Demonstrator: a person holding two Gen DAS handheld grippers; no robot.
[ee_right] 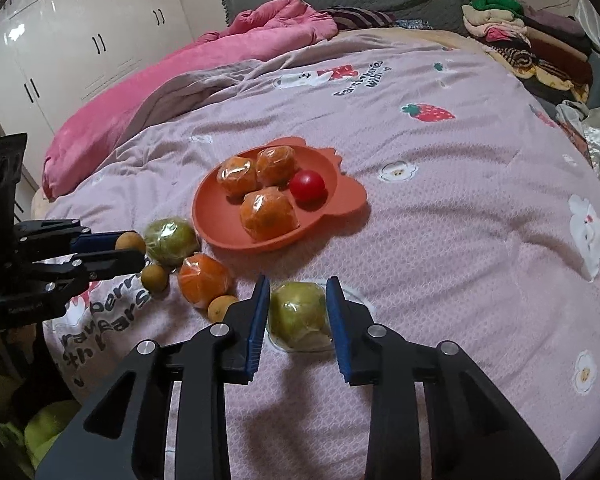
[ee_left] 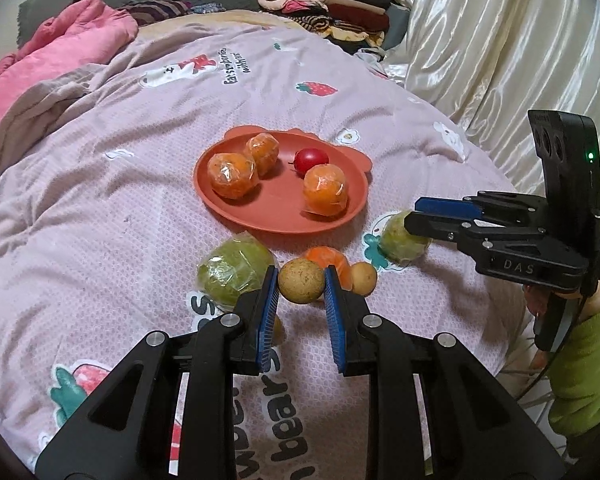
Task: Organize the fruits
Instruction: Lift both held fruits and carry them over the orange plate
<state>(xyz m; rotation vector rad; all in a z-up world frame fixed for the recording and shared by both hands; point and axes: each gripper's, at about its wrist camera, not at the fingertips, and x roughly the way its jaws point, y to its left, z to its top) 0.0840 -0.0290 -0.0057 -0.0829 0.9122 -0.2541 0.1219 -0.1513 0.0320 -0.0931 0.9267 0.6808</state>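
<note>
An orange plate (ee_left: 276,216) on the bed holds three wrapped oranges (ee_left: 232,175) and a red tomato (ee_left: 310,159); it also shows in the right wrist view (ee_right: 220,216). My left gripper (ee_left: 301,285) is shut on a small brown round fruit (ee_left: 301,286), just above the quilt. My right gripper (ee_right: 298,312) is closed around a wrapped green fruit (ee_right: 298,314), which also shows in the left wrist view (ee_left: 400,240). On the quilt lie another wrapped green fruit (ee_left: 236,274), a wrapped orange (ee_right: 204,280) and small brown fruits (ee_right: 154,277).
A pink blanket (ee_right: 172,72) is bunched at the far left of the bed. Folded clothes (ee_left: 332,4) are stacked at the head. Shiny cream curtains (ee_left: 500,40) hang along the right. White wardrobes (ee_right: 80,40) stand to the left.
</note>
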